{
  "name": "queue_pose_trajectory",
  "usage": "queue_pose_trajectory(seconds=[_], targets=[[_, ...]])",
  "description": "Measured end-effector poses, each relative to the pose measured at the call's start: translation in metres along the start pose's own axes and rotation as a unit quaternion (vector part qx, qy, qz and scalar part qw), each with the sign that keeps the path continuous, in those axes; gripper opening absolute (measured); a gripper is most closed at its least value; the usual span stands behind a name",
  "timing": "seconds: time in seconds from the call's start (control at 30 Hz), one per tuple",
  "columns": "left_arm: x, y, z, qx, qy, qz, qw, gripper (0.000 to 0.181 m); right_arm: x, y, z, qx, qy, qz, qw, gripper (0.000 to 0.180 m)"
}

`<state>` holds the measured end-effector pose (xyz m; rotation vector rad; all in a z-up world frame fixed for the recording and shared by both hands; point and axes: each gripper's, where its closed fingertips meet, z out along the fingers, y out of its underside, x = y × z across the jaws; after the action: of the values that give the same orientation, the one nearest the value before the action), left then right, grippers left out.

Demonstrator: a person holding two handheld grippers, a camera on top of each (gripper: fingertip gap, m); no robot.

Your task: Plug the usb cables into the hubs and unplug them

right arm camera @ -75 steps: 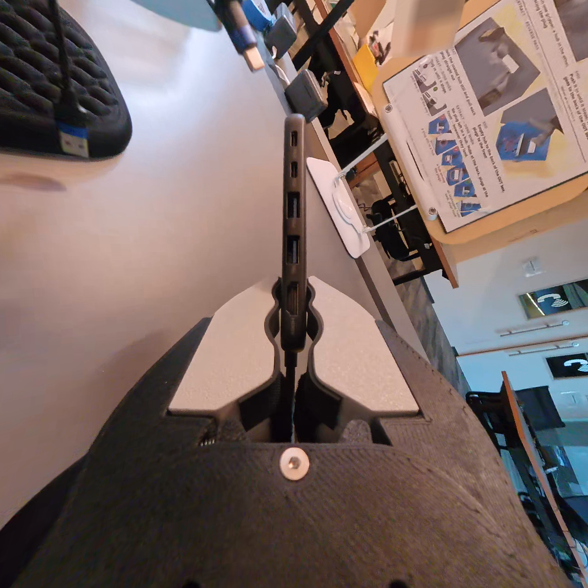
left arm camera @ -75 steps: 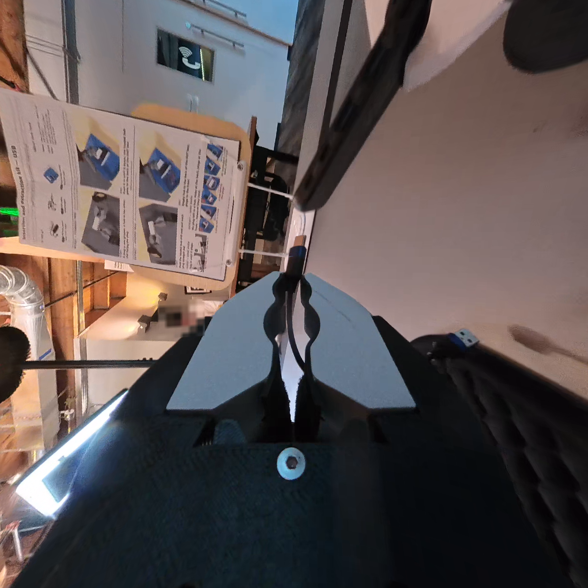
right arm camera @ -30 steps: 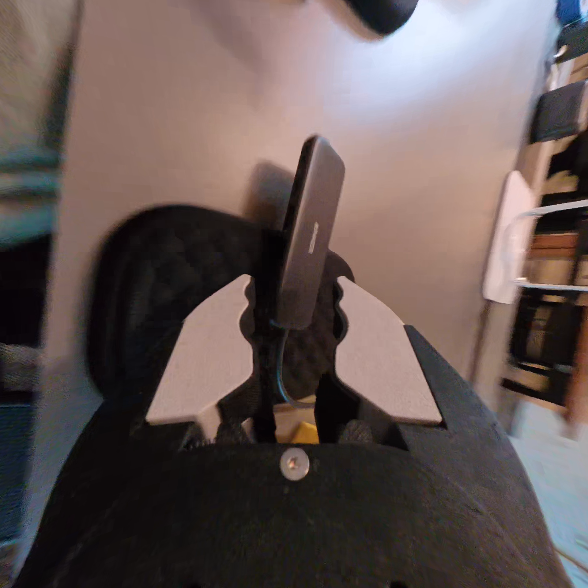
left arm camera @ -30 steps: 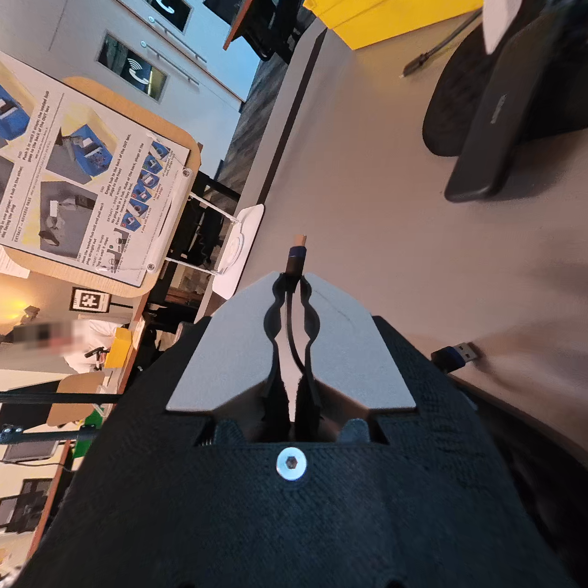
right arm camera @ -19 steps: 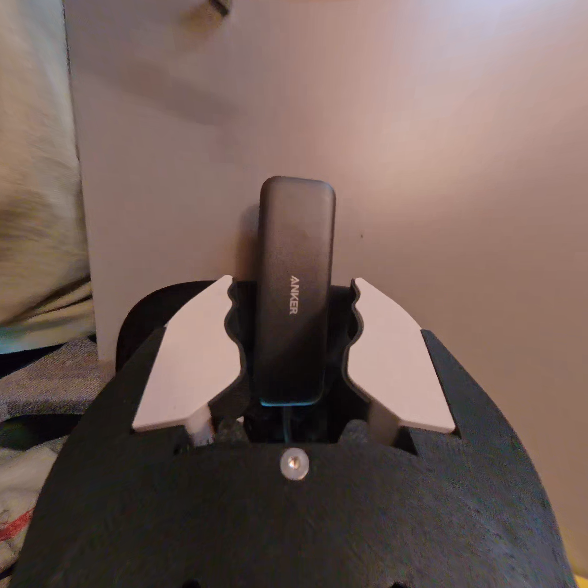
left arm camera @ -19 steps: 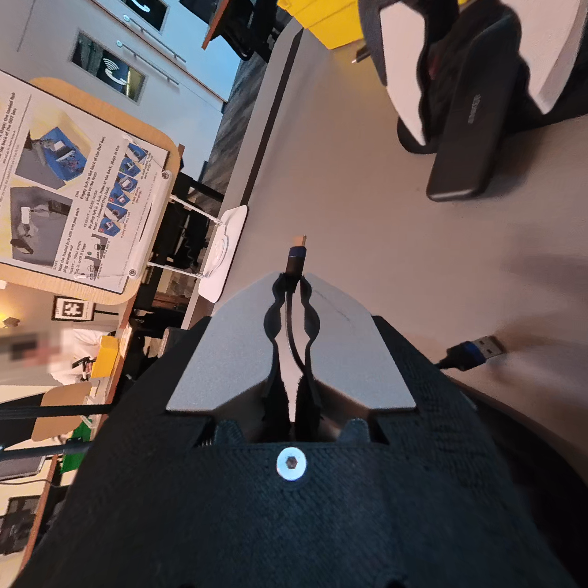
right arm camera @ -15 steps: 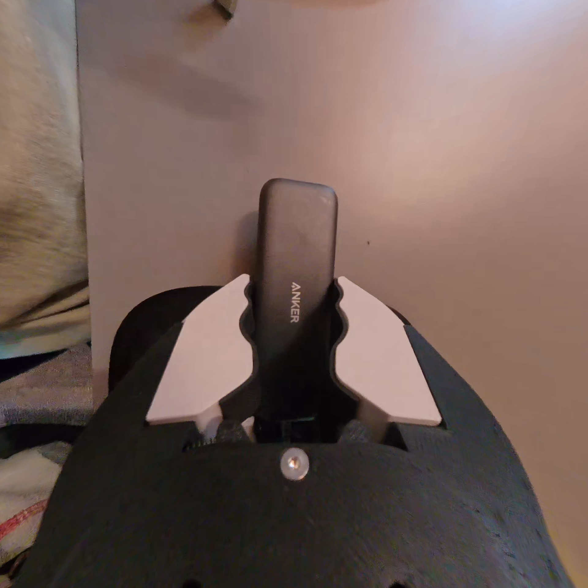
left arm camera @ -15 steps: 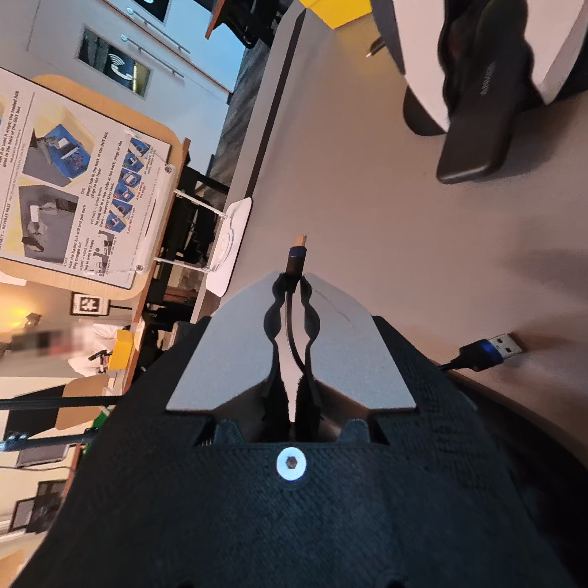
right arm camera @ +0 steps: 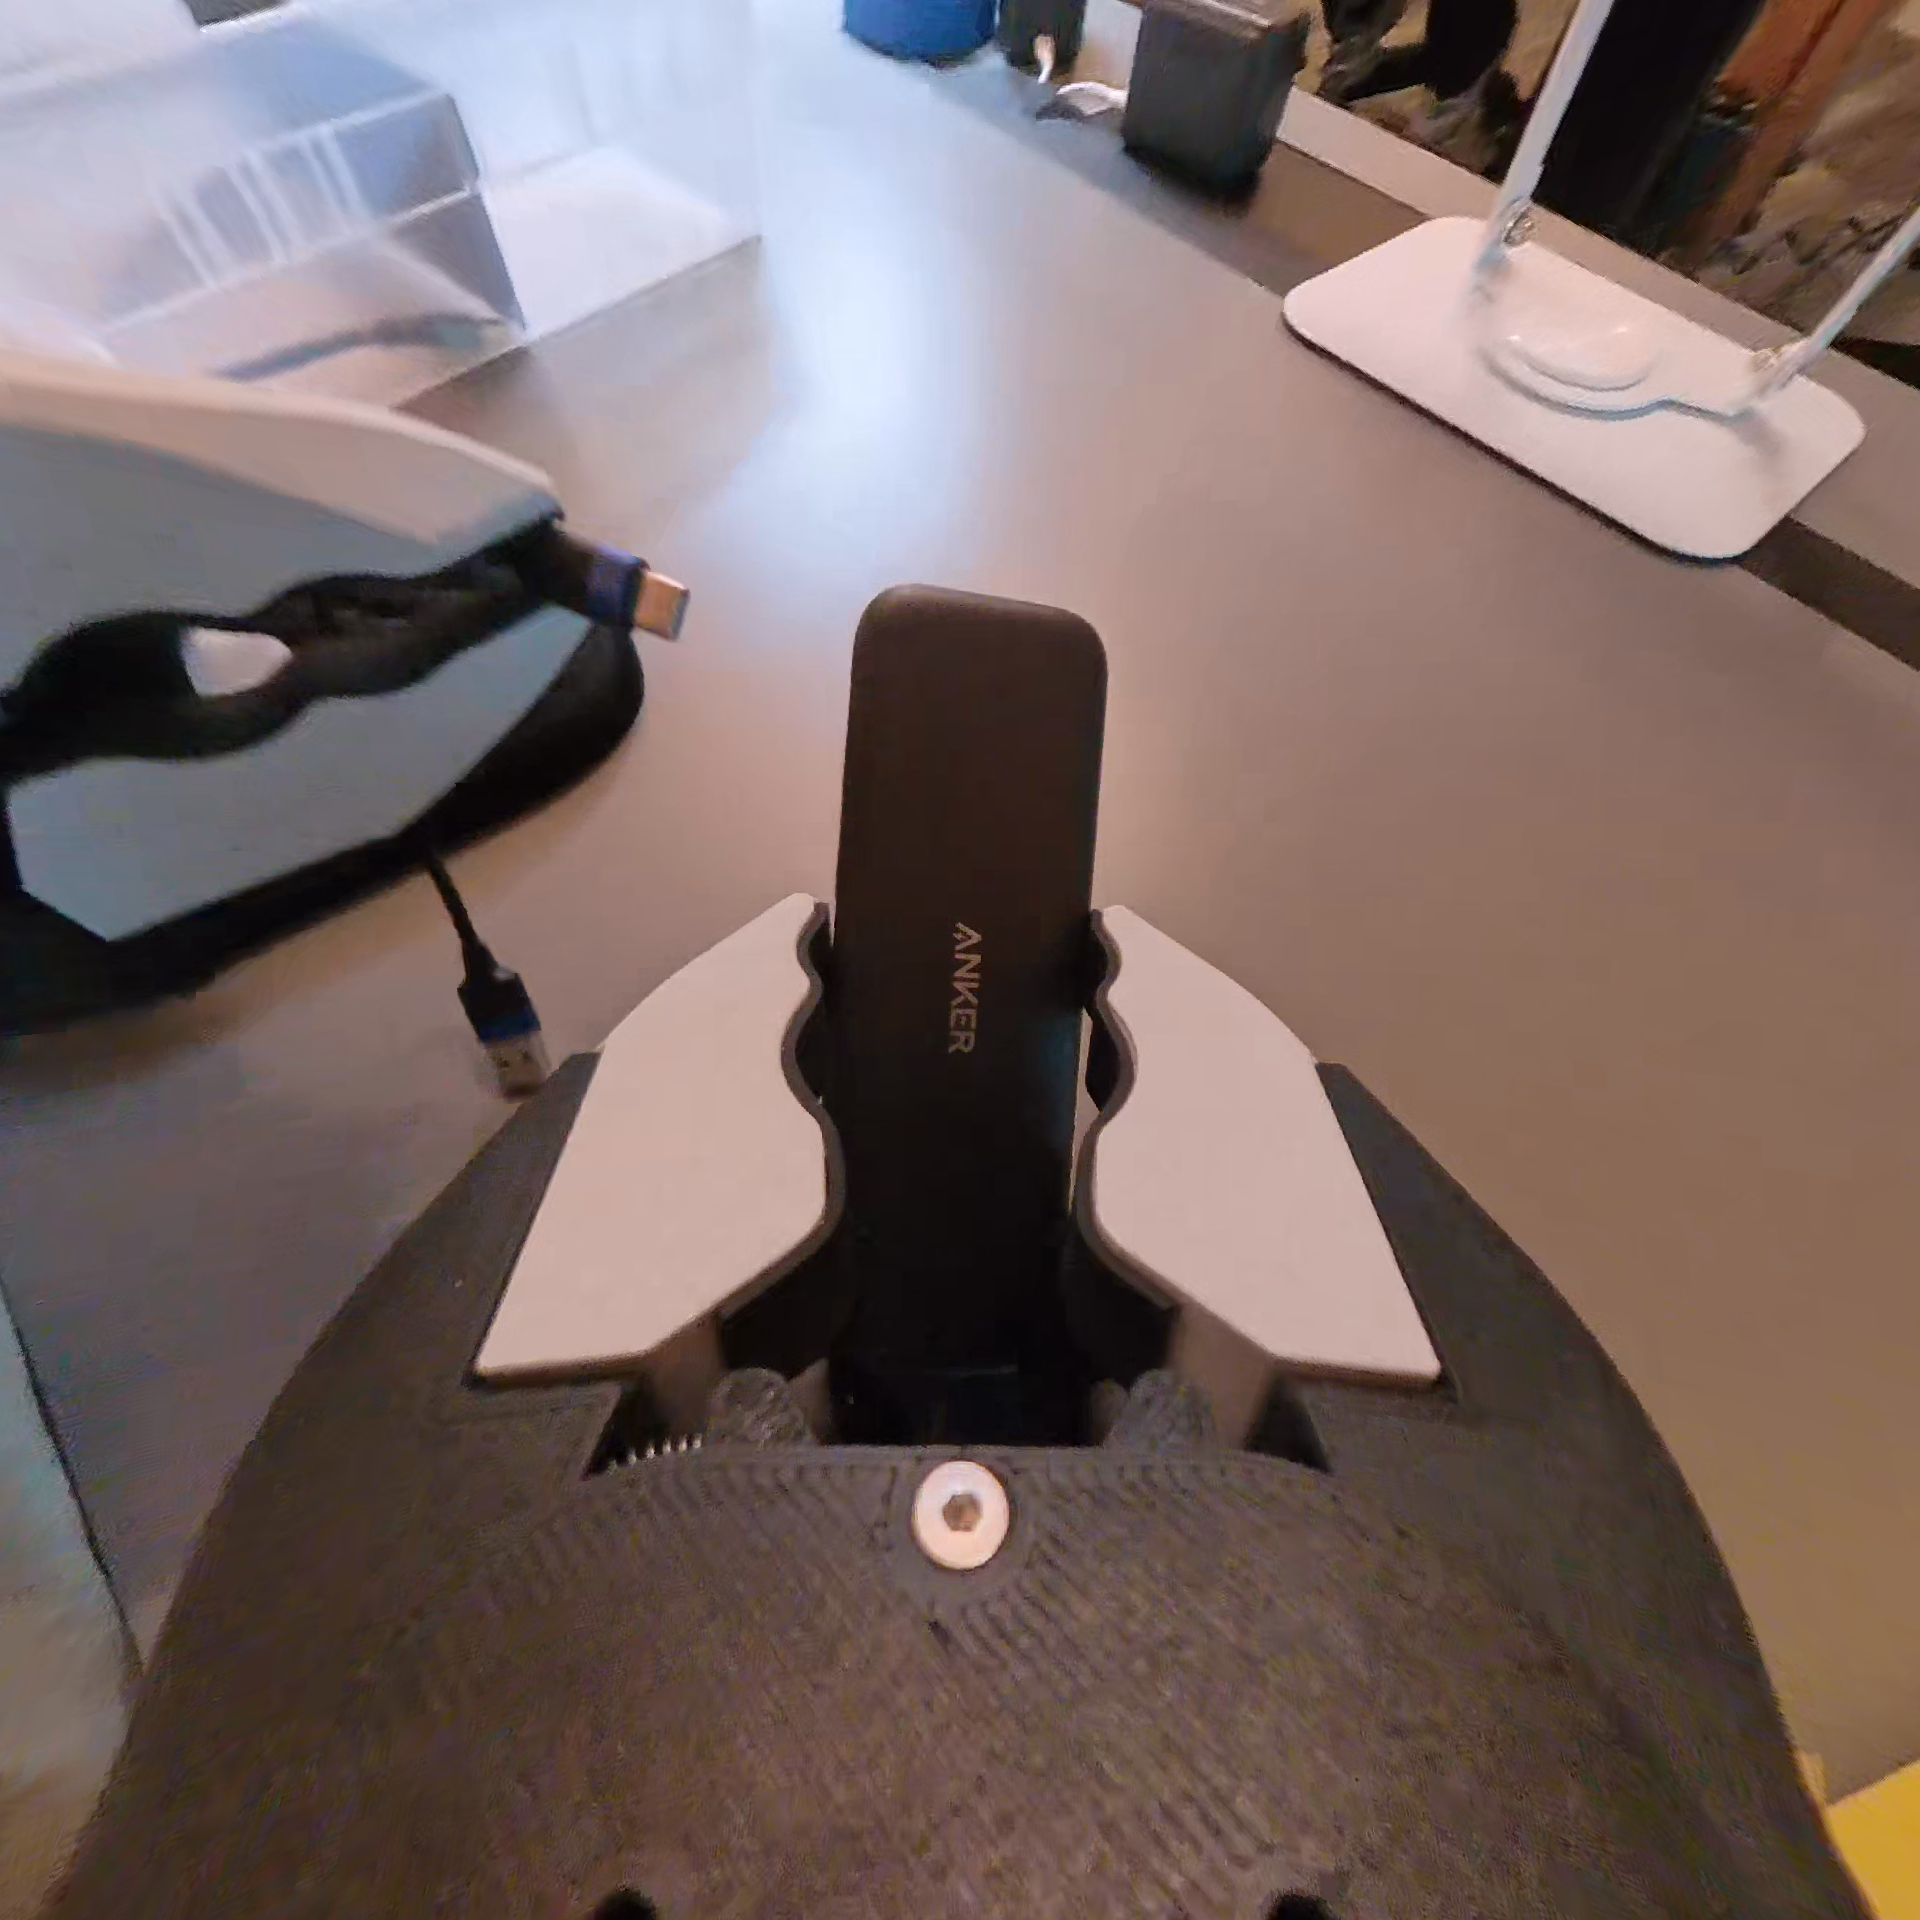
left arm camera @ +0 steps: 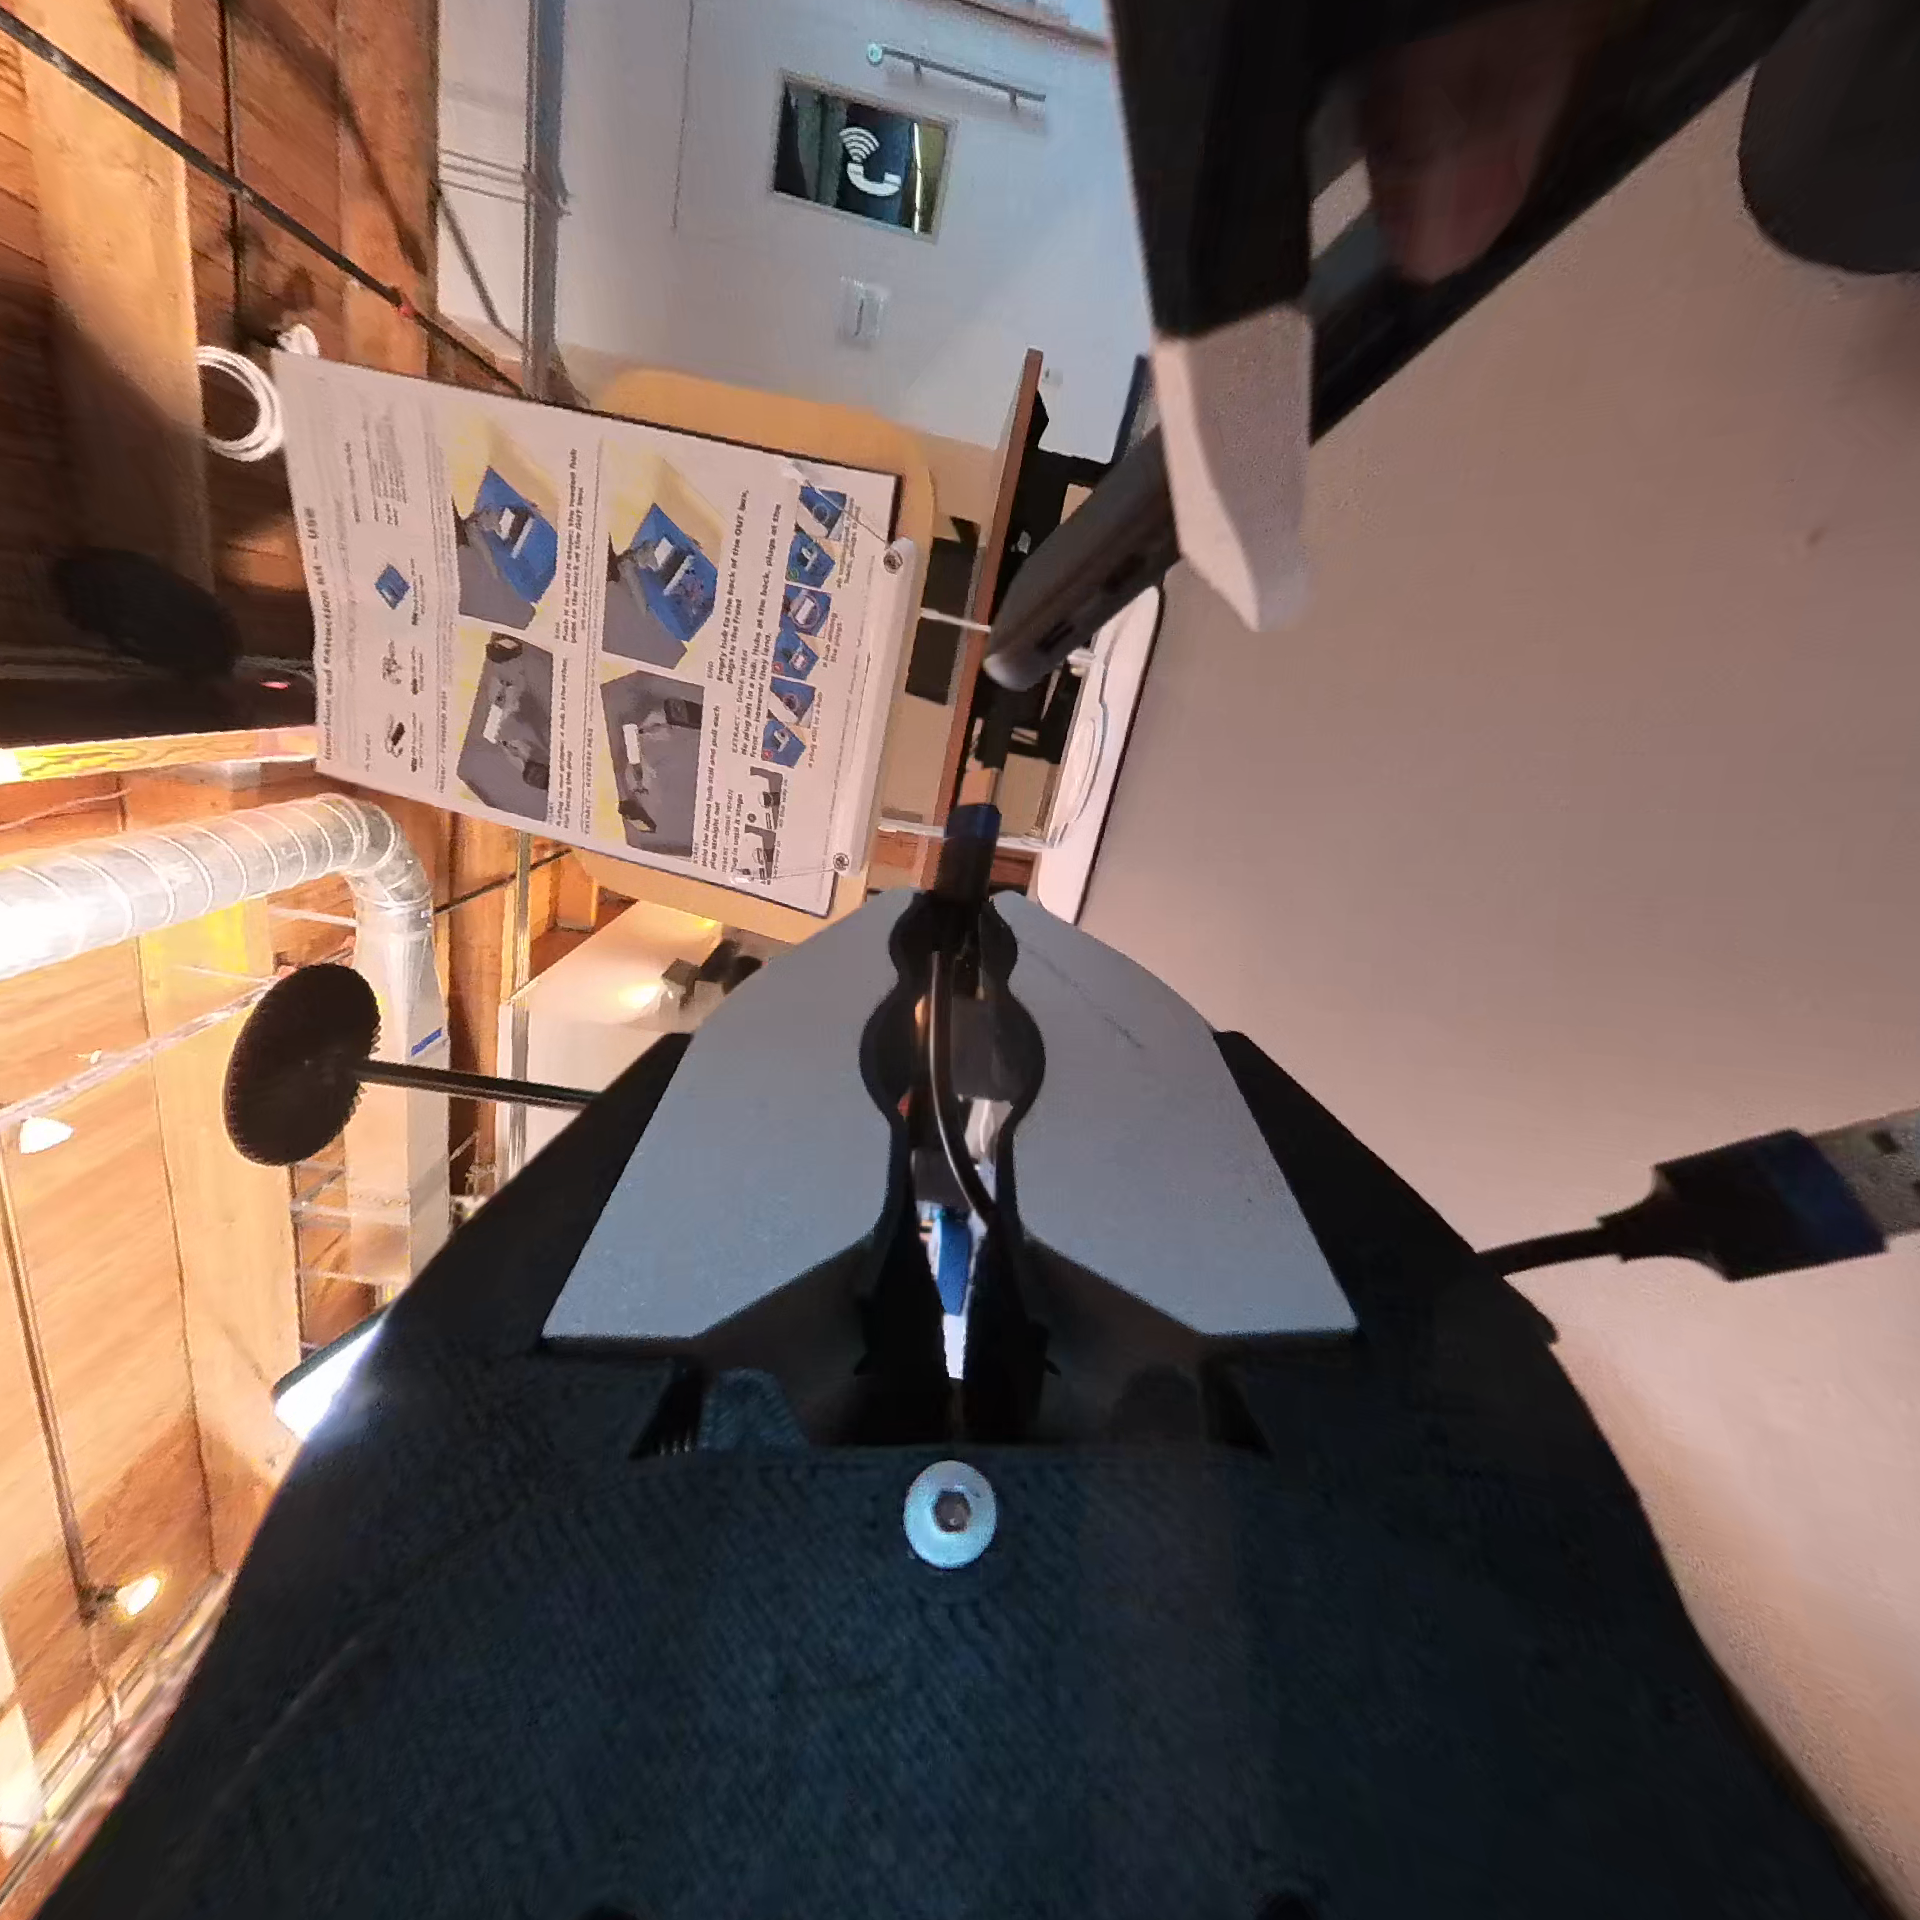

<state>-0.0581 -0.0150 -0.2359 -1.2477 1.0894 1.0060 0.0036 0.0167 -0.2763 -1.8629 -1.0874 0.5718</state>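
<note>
Left gripper [left arm camera: 953, 914] fingers pinched nearly together – right gripper [right arm camera: 958, 1023] fingers clamped, held level.

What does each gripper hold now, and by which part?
The left gripper pinches a USB cable just behind its plug. The right gripper clamps the hub across its lower half.

R gripper [right arm camera: 958, 1023] fingers clamp dark hub [right arm camera: 966, 883] by its sides over the grey counter [right arm camera: 1455, 831], w/ L gripper [right arm camera: 540, 582] at left pinching a USB-C plug [right arm camera: 634, 597], USB-A plug [right arm camera: 509, 1039] loose below.

warm dim light, blurred wide-angle edges
</note>
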Motion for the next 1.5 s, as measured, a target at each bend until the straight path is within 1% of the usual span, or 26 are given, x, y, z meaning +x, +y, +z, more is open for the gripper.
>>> queue_pose_trajectory(seconds=[0.13, 0.4, 0.53, 0.63, 0.83, 1.23, 1.33, 1.5], targets=[[0.003, 0.002, 0.007, -0.017, 0.001, -0.001, 1.000, 0.008, -0.005, -0.005, 0.003, 0.020, 0.013, 0.018, 1.000, 0.047], [0.008, -0.002, 0.013, -0.032, -0.003, 0.012, 0.999, 0.008, -0.012, -0.010, 0.012, 0.029, 0.032, 0.019, 0.999, 0.047], [0.017, 0.004, 0.015, -0.053, 0.030, -0.013, 0.998, 0.008, -0.012, -0.011, 0.015, 0.040, 0.049, 0.007, 0.998, 0.047], [0.019, 0.004, 0.016, -0.055, 0.046, -0.038, 0.997, 0.009, -0.014, -0.011, 0.015, 0.045, 0.057, -0.005, 0.997, 0.047], [0.017, 0.006, 0.014, -0.055, 0.050, -0.061, 0.995, 0.009, -0.010, -0.008, 0.015, 0.042, 0.078, -0.016, 0.996, 0.047], [0.021, 0.004, 0.016, -0.064, 0.048, -0.056, 0.995, 0.009, -0.008, -0.005, 0.017, 0.040, 0.087, -0.013, 0.995, 0.047], [0.022, 0.005, 0.018, -0.069, 0.043, -0.047, 0.996, 0.008, -0.009, -0.005, 0.018, 0.041, 0.091, -0.021, 0.995, 0.047], [0.017, 0.000, 0.014, -0.052, 0.033, -0.049, 0.997, 0.008, -0.010, -0.010, 0.013, 0.062, 0.092, -0.048, 0.993, 0.047]])
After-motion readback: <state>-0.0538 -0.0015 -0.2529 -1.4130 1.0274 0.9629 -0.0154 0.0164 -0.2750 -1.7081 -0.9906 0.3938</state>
